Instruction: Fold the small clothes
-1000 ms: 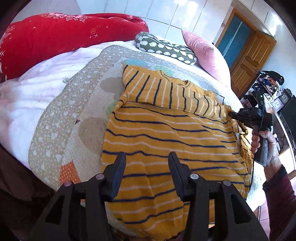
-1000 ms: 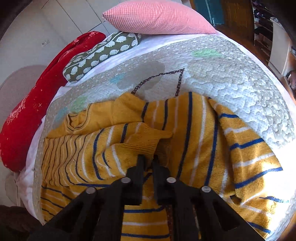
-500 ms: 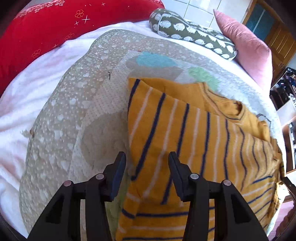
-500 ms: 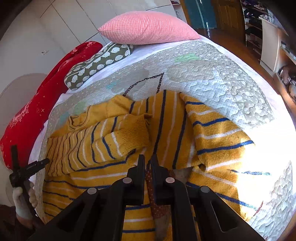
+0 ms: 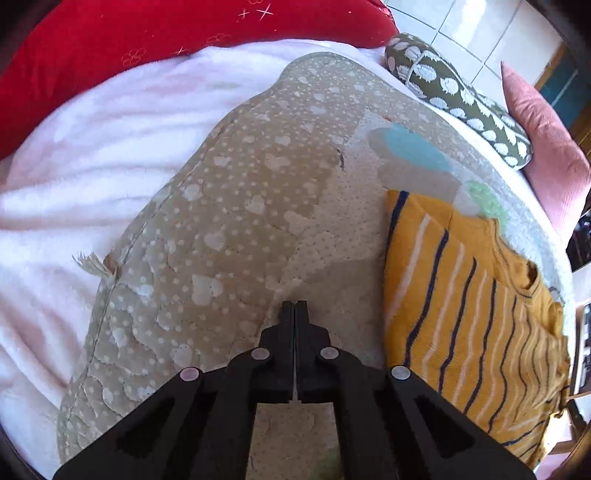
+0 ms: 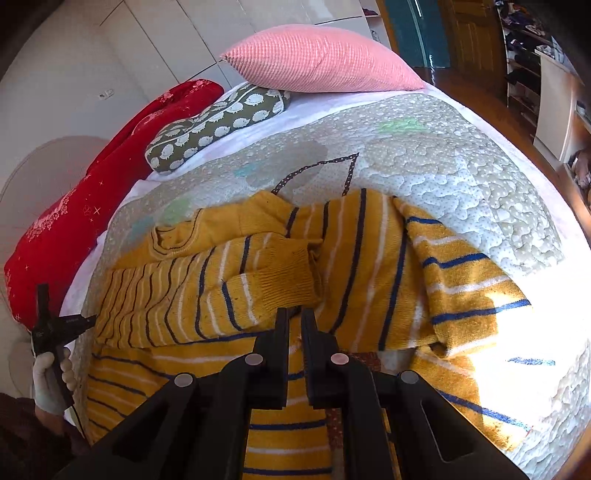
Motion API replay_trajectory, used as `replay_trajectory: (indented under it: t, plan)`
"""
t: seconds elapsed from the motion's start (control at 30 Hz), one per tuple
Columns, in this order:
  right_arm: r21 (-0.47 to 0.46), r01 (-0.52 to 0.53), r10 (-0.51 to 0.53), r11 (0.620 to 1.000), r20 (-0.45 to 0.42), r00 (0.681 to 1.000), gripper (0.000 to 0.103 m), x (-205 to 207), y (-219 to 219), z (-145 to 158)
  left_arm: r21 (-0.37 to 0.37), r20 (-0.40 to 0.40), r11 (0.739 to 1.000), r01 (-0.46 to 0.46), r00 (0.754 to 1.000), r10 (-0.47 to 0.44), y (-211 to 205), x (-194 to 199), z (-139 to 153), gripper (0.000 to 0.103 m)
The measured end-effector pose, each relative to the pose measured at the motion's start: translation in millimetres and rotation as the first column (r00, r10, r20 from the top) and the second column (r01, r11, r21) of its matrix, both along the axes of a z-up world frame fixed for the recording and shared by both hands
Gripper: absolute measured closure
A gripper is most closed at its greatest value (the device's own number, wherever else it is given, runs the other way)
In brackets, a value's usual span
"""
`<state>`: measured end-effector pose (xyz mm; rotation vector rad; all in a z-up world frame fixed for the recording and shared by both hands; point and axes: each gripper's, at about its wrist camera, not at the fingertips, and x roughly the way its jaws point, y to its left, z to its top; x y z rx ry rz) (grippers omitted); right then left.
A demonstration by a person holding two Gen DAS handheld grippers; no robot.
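Note:
A yellow sweater with navy and white stripes point(image 6: 362, 266) lies on the quilted bed cover point(image 6: 461, 177). One sleeve is folded over the body, its cuff point(image 6: 280, 277) near the middle. My right gripper point(image 6: 294, 314) is shut and empty, just above the sweater below that cuff. In the left wrist view the sweater point(image 5: 465, 306) is to the right. My left gripper point(image 5: 294, 306) is shut and empty over the bare quilt point(image 5: 229, 229), left of the sweater. It also shows at the left edge of the right wrist view point(image 6: 88, 319).
A red duvet point(image 5: 147, 33) and a pale pink blanket point(image 5: 92, 155) lie along the far side. A green patterned cushion point(image 6: 218, 125) and a pink pillow point(image 6: 317, 62) sit at the head. Shelves point(image 6: 546, 88) and the floor are off the bed's right edge.
My left gripper has shut and swung left off the sweater to the bare quilt. My right gripper has stayed shut and pulled back slightly, away from the folded sleeve.

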<state>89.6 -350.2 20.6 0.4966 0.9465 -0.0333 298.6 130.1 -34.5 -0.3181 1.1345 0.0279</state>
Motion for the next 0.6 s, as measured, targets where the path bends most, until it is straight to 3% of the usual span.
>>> replay_trajectory:
  t: [0.13, 0.27, 0.43, 0.6]
  plan:
    - [0.049, -0.01, 0.01, 0.999, -0.009, 1.0, 0.094, 12.1, 12.7, -4.8, -0.021, 0.056, 0.998, 0.058, 0.997, -0.056, -3.6, -23.4, 21.8, 0.1]
    - [0.043, -0.071, 0.071, 0.997, -0.008, 0.997, 0.091, -1.6, 35.0, -2.4, -0.048, 0.102, 0.99, 0.135, 0.986, -0.13, -14.8, -74.2, 43.5, 0.07]
    - [0.016, -0.099, 0.098, 0.995, 0.021, 0.995, 0.072, -62.7, 44.4, 0.9, -0.014, 0.151, 0.985, 0.174, 0.974, -0.17, -18.5, -165.1, 56.3, 0.066]
    - [-0.046, -0.08, 0.081, 0.996, 0.01, 0.997, 0.067, -136.3, 39.1, -6.0, -0.072, 0.133, 0.984, 0.165, 0.979, -0.154, -15.7, -243.9, 44.7, 0.06]
